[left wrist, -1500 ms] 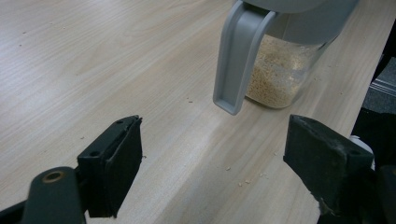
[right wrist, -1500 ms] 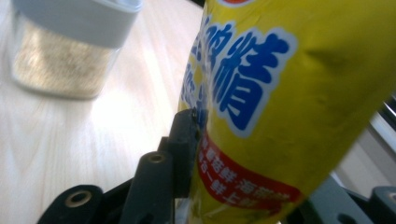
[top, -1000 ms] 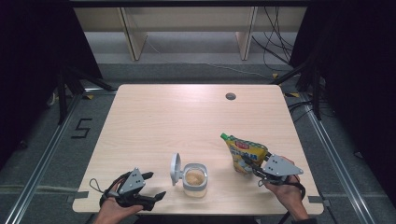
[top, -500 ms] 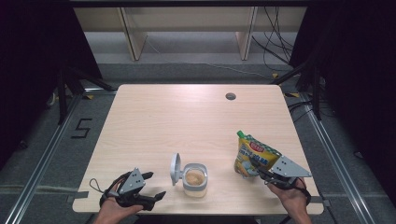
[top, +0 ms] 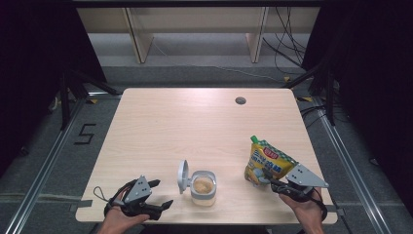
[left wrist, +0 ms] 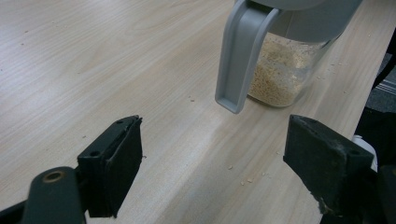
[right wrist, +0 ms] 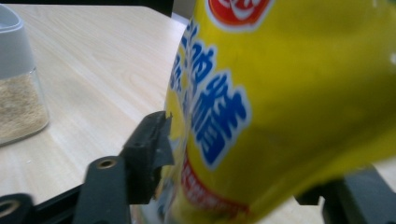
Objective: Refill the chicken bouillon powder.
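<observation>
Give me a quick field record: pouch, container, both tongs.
pouch: yellow pouch stands on the table, leaning, between the right tongs
right tongs: jaws have just been opening; left pad at the pouch side, grip not clear
container: clear container of beige grains, grey lid flipped open
left tongs: left tongs open, hold nothing

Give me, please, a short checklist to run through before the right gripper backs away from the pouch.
1. Pouch resting on the table: ok, its base is down, though it leans.
2. Right gripper jaws released: cannot tell; they have just been opening, with the pouch between them, the left jaw close against it.
3. Jar apart from the pouch: ok.
4. Jar lid open: ok, flipped up.
5. Left gripper out of the way: ok, open, holding nothing, left of the jar.
6. Table clean: not ok, grains lie scattered beside the jar.
</observation>
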A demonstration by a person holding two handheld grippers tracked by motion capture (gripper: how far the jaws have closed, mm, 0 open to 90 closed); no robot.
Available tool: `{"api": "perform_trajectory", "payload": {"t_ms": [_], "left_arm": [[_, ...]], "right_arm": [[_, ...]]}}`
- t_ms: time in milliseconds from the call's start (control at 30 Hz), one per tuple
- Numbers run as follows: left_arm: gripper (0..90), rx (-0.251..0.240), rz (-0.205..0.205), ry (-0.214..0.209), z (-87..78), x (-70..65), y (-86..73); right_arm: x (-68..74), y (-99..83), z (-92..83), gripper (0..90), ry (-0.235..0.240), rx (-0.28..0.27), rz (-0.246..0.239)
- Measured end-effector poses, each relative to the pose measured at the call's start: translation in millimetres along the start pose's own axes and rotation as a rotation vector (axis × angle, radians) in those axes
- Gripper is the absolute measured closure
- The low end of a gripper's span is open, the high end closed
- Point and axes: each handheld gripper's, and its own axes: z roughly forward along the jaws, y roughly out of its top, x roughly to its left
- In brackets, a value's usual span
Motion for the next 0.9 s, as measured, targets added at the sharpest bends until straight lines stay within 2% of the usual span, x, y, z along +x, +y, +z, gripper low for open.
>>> {"api": "perform_trajectory", "payload": {"t_ms": [33,133,167,200,233,267,300,333,367,467,500,533,567,600,633,667,700,767,800,833,867,900], "left_arm": [[18.7,-0.001,0.004,0.003,-0.4,0.0,0.2],[18.7,-0.004,-0.012,0.001,-0.1,-0.5,-0.1],[18.6,-0.004,-0.012,0.001,0.0,-0.6,-0.2],[18.6,-0.004,-0.011,0.001,0.0,-0.6,-0.2],[18.6,-0.001,-0.004,0.003,-0.3,-0.2,0.1],[18.6,0.005,0.002,0.000,-1.2,0.1,0.6],[18.6,-0.024,-0.020,-0.015,-0.2,-1.9,0.6],[18.7,-0.018,-0.009,-0.023,-2.2,-2.4,2.3],[18.7,-0.033,-0.023,-0.028,-1.7,-4.2,2.4],[18.7,-0.029,-0.016,-0.040,-1.8,-6.8,4.3],[18.6,-0.021,-0.009,-0.042,-1.6,-6.1,4.5],[18.7,-0.036,-0.023,-0.032,-0.2,-7.7,3.7],[18.7,-0.018,-0.003,-0.030,-1.2,-6.1,3.7],[18.6,-0.022,-0.007,-0.031,-1.2,-6.3,3.7],[18.6,-0.021,-0.006,-0.031,-1.8,-5.4,3.8],[18.6,-0.015,-0.008,-0.030,-2.3,-5.0,4.2],[18.6,-0.016,-0.005,-0.018,-2.8,-4.9,4.3],[18.6,-0.024,-0.010,-0.021,-2.7,-5.0,4.9],[18.7,-0.024,-0.005,-0.025,-2.7,-4.4,5.2],[18.6,-0.025,-0.016,-0.037,-2.5,-4.4,5.5],[18.6,-0.030,-0.027,-0.033,-2.3,-4.7,5.7],[18.6,-0.024,-0.030,-0.036,-3.2,-3.8,6.4]], "right_arm": [[-0.6,-0.9,-2.3,37.6,0.006,0.016,-0.005],[1.5,-1.3,-6.9,36.1,0.006,0.013,0.019],[3.6,-1.3,-8.8,35.3,0.002,0.023,0.051],[4.8,-1.6,-11.2,34.6,0.009,0.052,0.061],[6.1,-1.9,-11.9,34.0,-0.006,0.050,0.065],[7.3,-2.6,-13.1,33.2,0.000,0.069,0.075],[8.2,-3.1,-13.4,32.6,0.000,0.070,0.065],[8.3,-3.1,-14.7,31.6,0.002,0.085,0.054],[11.2,-3.4,-16.2,30.0,-0.003,0.095,0.092],[13.2,-4.3,-19.8,27.9,0.016,0.121,0.125],[14.3,-4.7,-21.1,27.2,0.008,0.126,0.132],[13.4,-5.3,-20.2,26.2,0.006,0.108,0.103],[18.1,-4.7,-23.9,25.0,0.003,0.144,0.168],[18.0,-4.7,-24.7,24.2,-0.003,0.135,0.150],[18.6,-5.3,-24.9,23.8,0.011,0.140,0.162],[19.5,-5.4,-27.0,22.9,0.007,0.153,0.156],[20.9,-5.9,-28.6,22.5,-0.001,0.165,0.173],[22.3,-8.7,-29.5,23.2,0.014,0.177,0.152],[23.8,-9.6,-30.3,22.9,0.015,0.194,0.158],[24.3,-10.8,-30.0,22.7,0.018,0.201,0.142],[27.2,-11.3,-31.7,22.7,0.010,0.225,0.167],[24.4,-12.6,-30.7,22.8,0.006,0.207,0.118]]}}
